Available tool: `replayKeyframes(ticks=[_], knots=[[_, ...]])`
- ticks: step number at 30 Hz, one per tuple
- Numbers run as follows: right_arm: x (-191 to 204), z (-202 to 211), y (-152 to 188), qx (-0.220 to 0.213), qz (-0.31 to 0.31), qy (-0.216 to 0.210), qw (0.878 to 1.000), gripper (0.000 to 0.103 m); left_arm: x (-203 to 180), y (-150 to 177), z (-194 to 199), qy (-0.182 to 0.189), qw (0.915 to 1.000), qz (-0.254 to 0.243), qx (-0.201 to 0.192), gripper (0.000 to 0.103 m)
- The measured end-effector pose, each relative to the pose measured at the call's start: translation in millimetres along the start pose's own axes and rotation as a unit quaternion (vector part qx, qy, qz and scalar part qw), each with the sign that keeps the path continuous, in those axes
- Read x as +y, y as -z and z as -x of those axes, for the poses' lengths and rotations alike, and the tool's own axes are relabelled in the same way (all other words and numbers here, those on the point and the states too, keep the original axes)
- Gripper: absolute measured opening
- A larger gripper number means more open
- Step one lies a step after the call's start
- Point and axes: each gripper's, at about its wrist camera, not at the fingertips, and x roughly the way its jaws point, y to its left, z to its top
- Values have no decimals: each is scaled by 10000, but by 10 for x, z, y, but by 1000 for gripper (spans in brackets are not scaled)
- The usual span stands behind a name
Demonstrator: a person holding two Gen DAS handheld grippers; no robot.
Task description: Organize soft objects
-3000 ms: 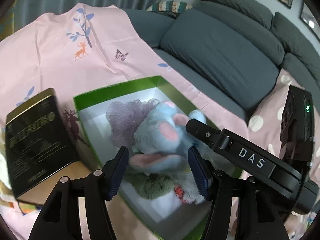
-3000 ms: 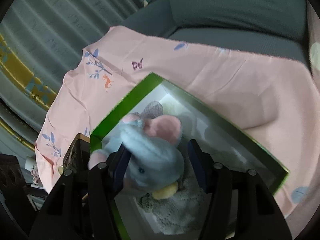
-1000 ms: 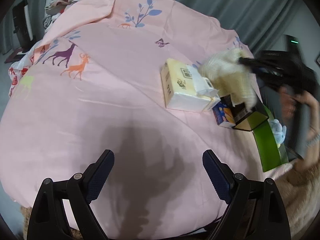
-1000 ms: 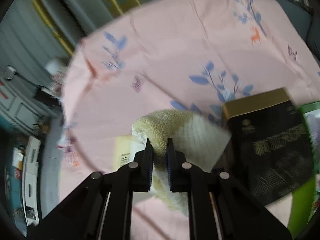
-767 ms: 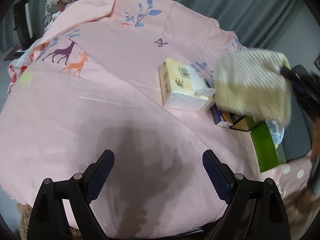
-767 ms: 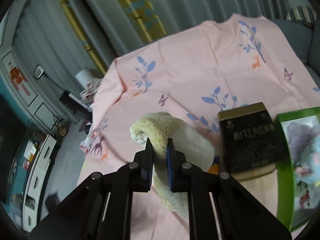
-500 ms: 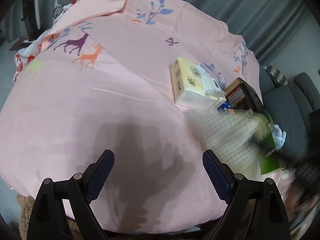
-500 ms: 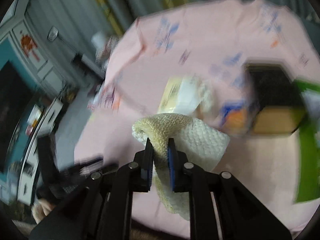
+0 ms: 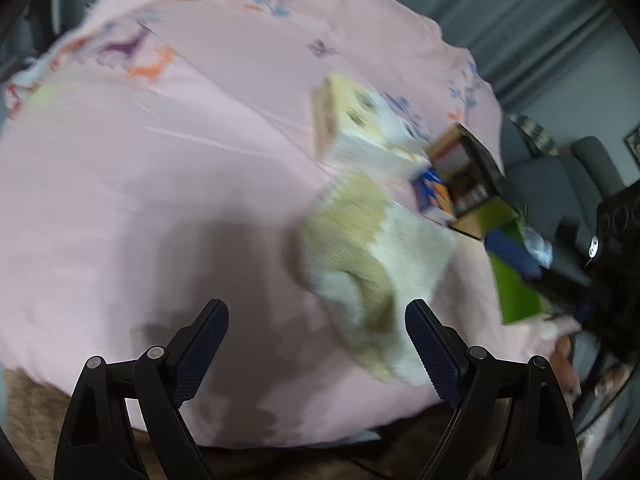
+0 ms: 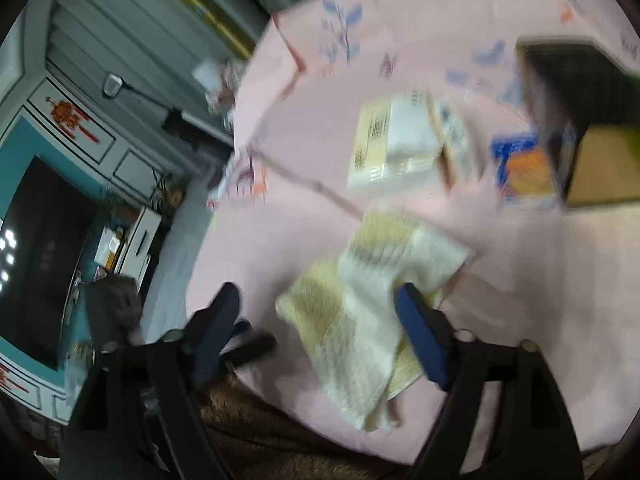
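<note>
Both views motion-blurred. Cream-and-white knit towel (image 10: 360, 312) lies crumpled on the pink printed cloth (image 9: 160, 160) covering the tabletop, near its front edge, one end draping toward the brown fuzzy fabric (image 10: 280, 432) below the edge. Right claw (image 10: 320, 320) has just been opening; its jaws stand spread wide, the towel lying between them, and the blue pads look clear of it, though the right-hand pad sits just beside the towel's edge and blur makes contact hard to rule out. In the left wrist view the same towel (image 9: 368, 264) sits up and to the right of the left claw (image 9: 316, 340), whose jaws are spread with nothing between them but cloth and shadow; right pad is close to the towel's lower corner, apart from it. Right claw also shows at the far right of that view as a dark body with a blue pad (image 9: 514, 254), a hand (image 9: 568, 356) below it. Behind the towel: a pale yellow tissue pack (image 10: 396, 144), a small blue-and-orange box (image 10: 524, 172), a black box with gold edge (image 10: 576, 92), all close together. Green box (image 9: 516, 276) is just right of the towel, with a bit of light blue plush (image 9: 538, 242) at its top edge; contents otherwise not visible. Grey sofa (image 9: 560, 176) behind.
</note>
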Motion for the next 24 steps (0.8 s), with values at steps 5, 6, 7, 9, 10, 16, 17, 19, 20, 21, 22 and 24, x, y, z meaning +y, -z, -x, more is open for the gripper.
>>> replayKeyframes(ticks=[5,6,7,9,10,16,17,19,20,21,22,24], knots=[[-186,-279,-184,344,245,473,9980,94,-129,52,-247,22,9994,174,304,90],[-226,-381,-204,471,355,514,9969,94,-129,51,-288,-18,9991,267,322,90],[-282,-489,-211,579,414,539,9960,94,-141,45,-287,-46,9993,291,217,90],[-390,-712,-170,926,325,505,9939,93,-163,27,-286,-98,9996,267,80,90],[-429,-792,-147,1080,251,430,9929,93,-162,24,-302,-127,9995,289,77,84],[-415,-840,137,1324,295,142,9906,51,-199,2,-393,-402,9991,111,4,36],[-441,-847,155,1414,151,-65,9898,42,-211,-1,-411,-336,9994,76,36,30],[-518,-835,209,1500,-195,-468,9874,25,-256,10,-420,-413,9991,-108,84,29],[-550,-808,233,1420,-310,-533,9879,25,-292,17,-414,-461,9987,-210,57,28],[-573,-778,261,1382,-408,-592,9878,25,-350,32,-403,-509,9981,-351,41,28],[-590,-737,282,1358,-511,-657,9872,25,-372,36,-393,-517,9978,-410,37,27],[-594,-608,314,1241,-551,-659,9885,25,-482,30,-358,-471,9971,-604,2,27]])
